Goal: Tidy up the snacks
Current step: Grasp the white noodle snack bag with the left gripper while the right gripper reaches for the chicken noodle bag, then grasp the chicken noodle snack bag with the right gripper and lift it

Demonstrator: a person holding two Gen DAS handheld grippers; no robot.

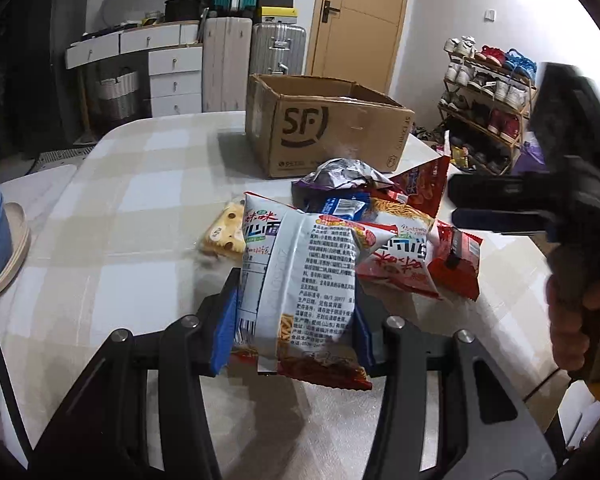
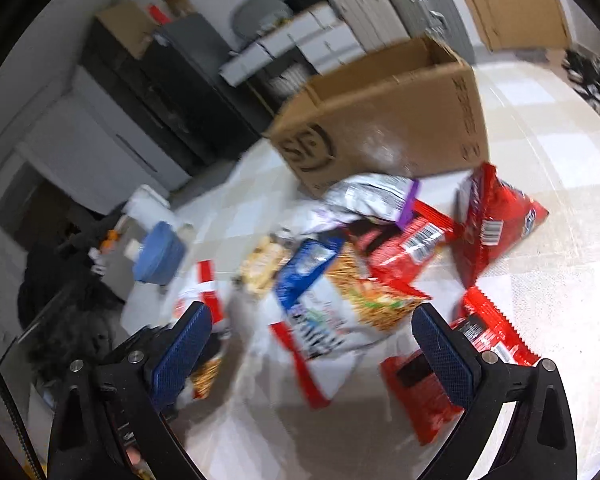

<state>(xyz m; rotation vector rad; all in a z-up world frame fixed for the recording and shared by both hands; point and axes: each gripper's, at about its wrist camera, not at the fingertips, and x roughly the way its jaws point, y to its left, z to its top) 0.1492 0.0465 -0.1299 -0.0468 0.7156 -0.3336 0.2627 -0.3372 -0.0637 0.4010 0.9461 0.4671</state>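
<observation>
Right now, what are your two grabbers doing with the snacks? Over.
Left gripper shut on white noodle-snack bag. Right gripper open above snack pile. SF cardboard box open behind pile; path unobstructed.

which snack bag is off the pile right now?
The white noodle-snack bag, clamped upright in the left gripper; the other bags lie on the table.

White noodle-snack bag (image 1: 296,280) upright, lifted off the worktop, printed back panel showing. Remaining snacks heaped just in front of open SF cardboard box (image 1: 332,128): matching noodle bag (image 1: 396,256) flat, red packets (image 2: 496,216), silver-purple bag (image 1: 344,174), blue pack (image 2: 312,264), yellow cheese-print pack (image 1: 226,236) at the heap's left edge.
</observation>
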